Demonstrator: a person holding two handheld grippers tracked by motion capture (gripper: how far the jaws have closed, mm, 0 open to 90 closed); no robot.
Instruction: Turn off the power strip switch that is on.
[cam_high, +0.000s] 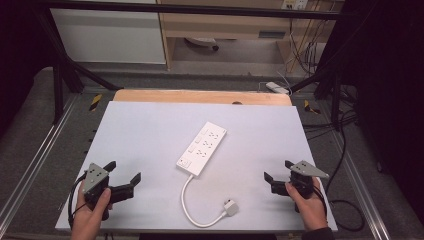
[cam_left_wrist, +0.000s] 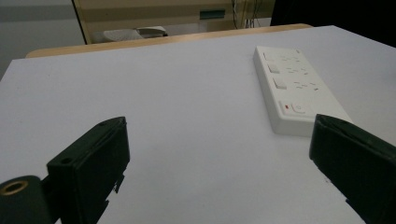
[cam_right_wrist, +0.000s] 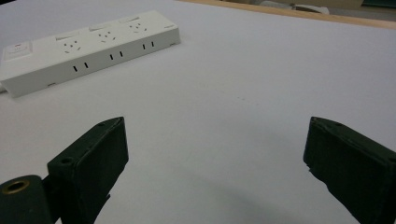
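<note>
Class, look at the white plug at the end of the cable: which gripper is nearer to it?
Right. The right gripper sits just right of the plug; the left gripper is much farther to its left.

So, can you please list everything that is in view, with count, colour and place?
power strip: one, white, middle of the table, lying slantwise
cable: one, white, curving from the strip's near end toward the near edge
plug: one, white, at the cable's end, near the front edge
table: one, white top, wooden strip at its far edge
left gripper: one, black, near left corner, open, holding nothing
right gripper: one, black, near right corner, open, holding nothing
</note>
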